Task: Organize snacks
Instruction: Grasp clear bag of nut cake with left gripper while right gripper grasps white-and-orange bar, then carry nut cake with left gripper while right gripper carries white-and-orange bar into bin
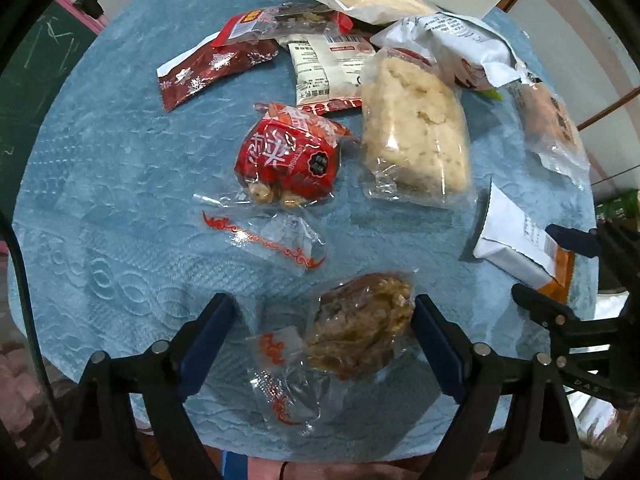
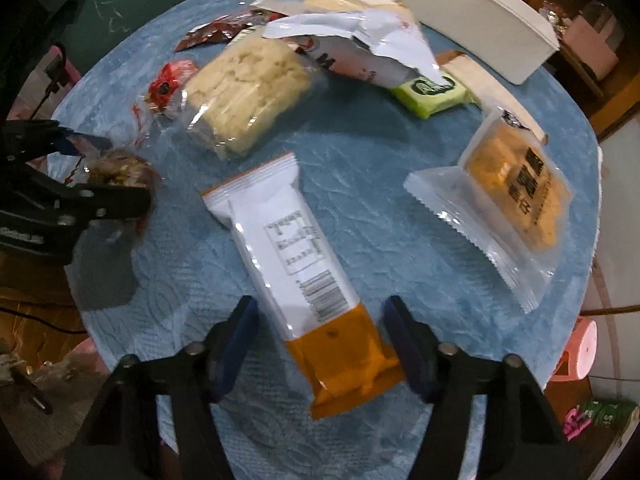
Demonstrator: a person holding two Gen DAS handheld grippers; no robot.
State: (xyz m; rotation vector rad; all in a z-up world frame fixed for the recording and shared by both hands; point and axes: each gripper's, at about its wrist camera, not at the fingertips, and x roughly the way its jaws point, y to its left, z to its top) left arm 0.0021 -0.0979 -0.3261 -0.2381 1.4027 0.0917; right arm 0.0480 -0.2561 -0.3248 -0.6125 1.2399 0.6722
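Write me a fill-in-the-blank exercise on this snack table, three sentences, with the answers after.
1. The table is covered with a cloth of the colour ____.
2. The open left gripper straddles a clear-wrapped ____ pastry.
3. The open right gripper straddles the ____ end of a long white packet.

Answers: blue; brown; orange
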